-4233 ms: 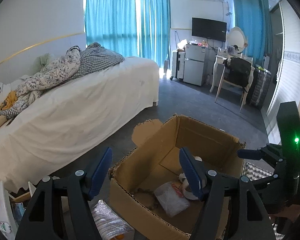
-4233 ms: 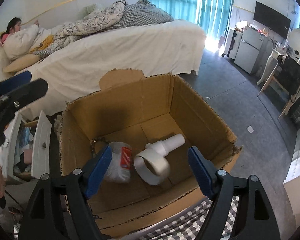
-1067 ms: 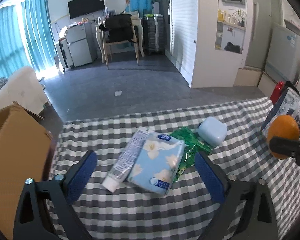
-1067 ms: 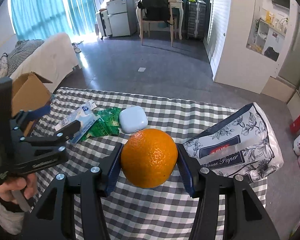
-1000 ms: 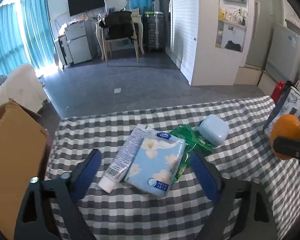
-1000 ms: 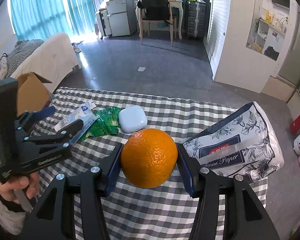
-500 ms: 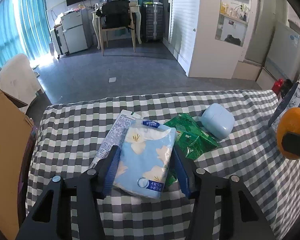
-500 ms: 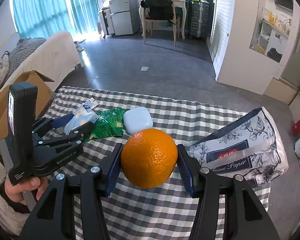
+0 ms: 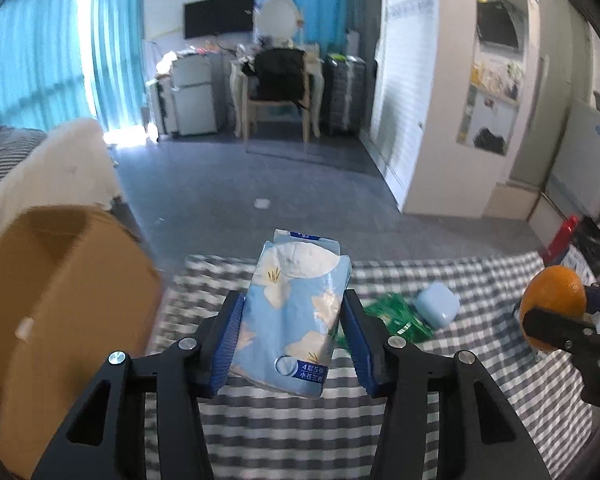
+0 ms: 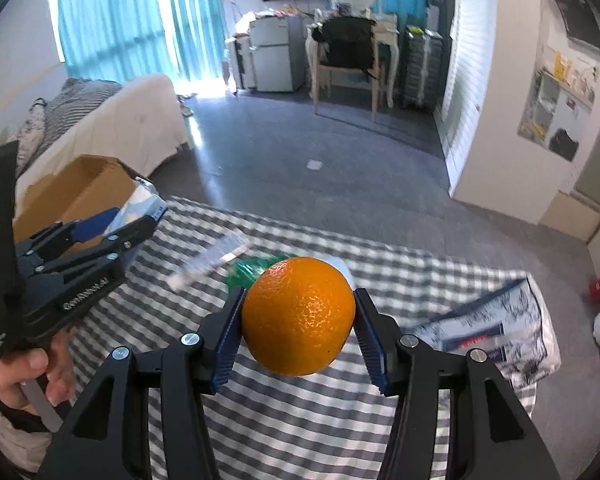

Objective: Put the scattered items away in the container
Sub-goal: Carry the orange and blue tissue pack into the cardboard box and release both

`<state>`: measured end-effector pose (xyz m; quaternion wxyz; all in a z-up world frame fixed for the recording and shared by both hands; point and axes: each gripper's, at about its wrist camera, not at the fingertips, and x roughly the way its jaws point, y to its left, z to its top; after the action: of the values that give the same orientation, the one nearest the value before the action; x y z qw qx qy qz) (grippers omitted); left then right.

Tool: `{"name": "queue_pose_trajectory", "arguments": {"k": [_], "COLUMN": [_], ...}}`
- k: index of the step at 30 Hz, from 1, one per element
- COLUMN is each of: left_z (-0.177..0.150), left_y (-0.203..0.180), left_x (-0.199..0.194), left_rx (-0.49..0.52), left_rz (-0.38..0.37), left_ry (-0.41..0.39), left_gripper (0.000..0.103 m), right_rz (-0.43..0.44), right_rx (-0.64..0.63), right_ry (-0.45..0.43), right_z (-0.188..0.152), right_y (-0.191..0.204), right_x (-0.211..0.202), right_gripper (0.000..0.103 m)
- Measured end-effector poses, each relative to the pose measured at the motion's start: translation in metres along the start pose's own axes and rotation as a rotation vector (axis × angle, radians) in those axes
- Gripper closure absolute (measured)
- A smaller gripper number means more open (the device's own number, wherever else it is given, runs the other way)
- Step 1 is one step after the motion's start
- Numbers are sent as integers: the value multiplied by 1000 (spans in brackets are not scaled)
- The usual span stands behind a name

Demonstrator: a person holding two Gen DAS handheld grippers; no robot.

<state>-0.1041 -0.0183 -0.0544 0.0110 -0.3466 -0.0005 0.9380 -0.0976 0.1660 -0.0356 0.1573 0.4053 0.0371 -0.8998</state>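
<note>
Left gripper: clamped on pale-blue floral soft tissue pack, long axis pointing forward. Brown cardboard box at its 9 o'clock, nearer this gripper. Right gripper: clamped on round orange fruit, above checked tabletop.

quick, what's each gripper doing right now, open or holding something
Left gripper: closed on the blue tissue pack, lifted off the table.
Right gripper: closed on the orange.
</note>
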Motion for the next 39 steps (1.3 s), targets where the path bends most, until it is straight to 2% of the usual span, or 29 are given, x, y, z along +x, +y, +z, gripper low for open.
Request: {"name": "queue_pose_trajectory", "arguments": {"k": [8, 12, 16, 23, 30, 39], "left_z": [22, 28, 25, 15, 4, -15], "left_y": [66, 115, 165, 227, 254, 285], "left_x": [-78, -115, -135, -147, -151, -138], "left_rx": [-101, -156, -214, -285, -323, -362], "left_rz": [139, 273, 356, 440, 495, 563], "left_ry": [-112, -170, -177, -163, -144, -78], "left_gripper": [53, 53, 53, 53, 53, 53], "right_rz": [93, 152, 210, 293, 375, 451], "right_rx": [-92, -152, -193, -287, -348, -414], "right_ry": [-65, -95, -117, -134, -124, -66], "right_z": [31, 51, 70, 89, 107, 107], "right_y": [64, 108, 147, 216, 270, 322], "right_x": [-20, -26, -23, -12, 13, 61], "right_gripper": [51, 51, 51, 51, 51, 51]}}
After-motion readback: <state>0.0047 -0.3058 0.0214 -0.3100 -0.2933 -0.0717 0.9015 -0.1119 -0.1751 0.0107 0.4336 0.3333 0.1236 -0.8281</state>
